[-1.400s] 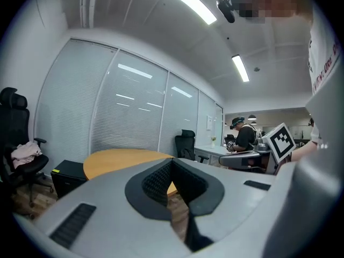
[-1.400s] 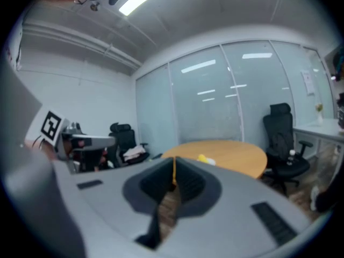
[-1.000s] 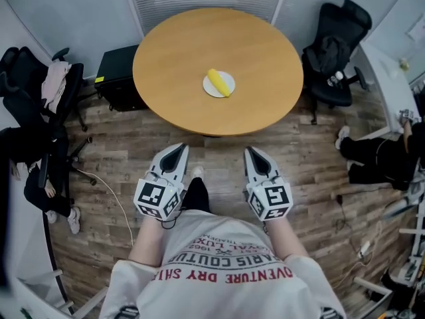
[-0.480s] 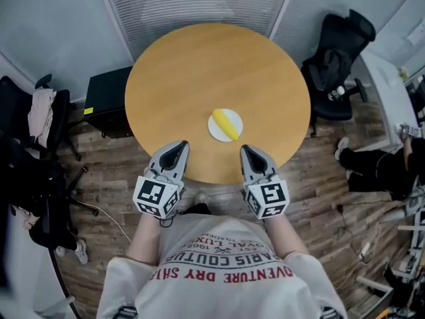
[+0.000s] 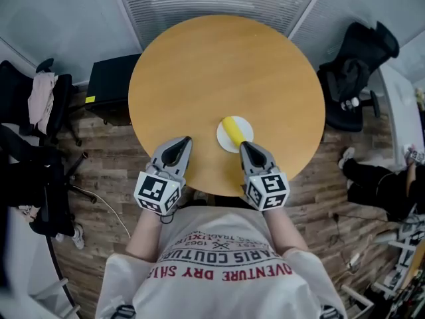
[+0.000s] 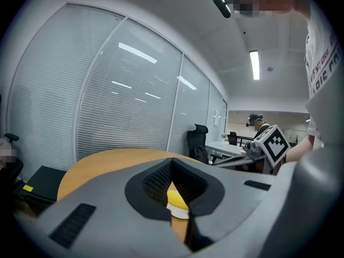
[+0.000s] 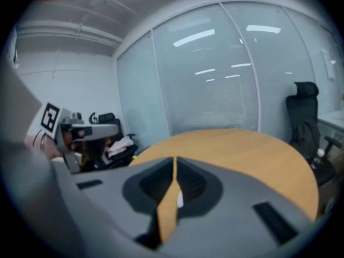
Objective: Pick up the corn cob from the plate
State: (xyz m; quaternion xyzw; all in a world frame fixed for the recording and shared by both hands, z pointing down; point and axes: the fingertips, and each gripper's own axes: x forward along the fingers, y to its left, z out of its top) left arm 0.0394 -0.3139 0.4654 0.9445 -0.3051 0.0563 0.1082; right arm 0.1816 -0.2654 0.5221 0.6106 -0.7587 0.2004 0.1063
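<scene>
Round wooden surface [image 5: 199, 78] seen from above, floor of wood planks around it. A white plate [image 5: 248, 127] is set on the near right part of the surface, and the yellow corn cob [image 5: 232, 129] is laid across it at a slant, untouched. Right tool [image 5: 244, 145] is held over the near edge, tip just at the plate's near rim and beside the cob's near end; contact cannot be judged. Its jaws are pressed together with only a thin slit between them, nothing gripped; through the slit, bare wood and a sliver of white plate are seen in the right gripper view. Left tool [image 5: 180, 143] is held over the near edge as well, to the left of the plate and clear of it. Its jaw tips are met at the front and nothing is held; cob and plate are glimpsed past the tips in the left gripper view. A black cabinet [image 5: 109, 88] is noted beyond the surface at left, a black chair [image 5: 355, 78] at right, blinds behind.
</scene>
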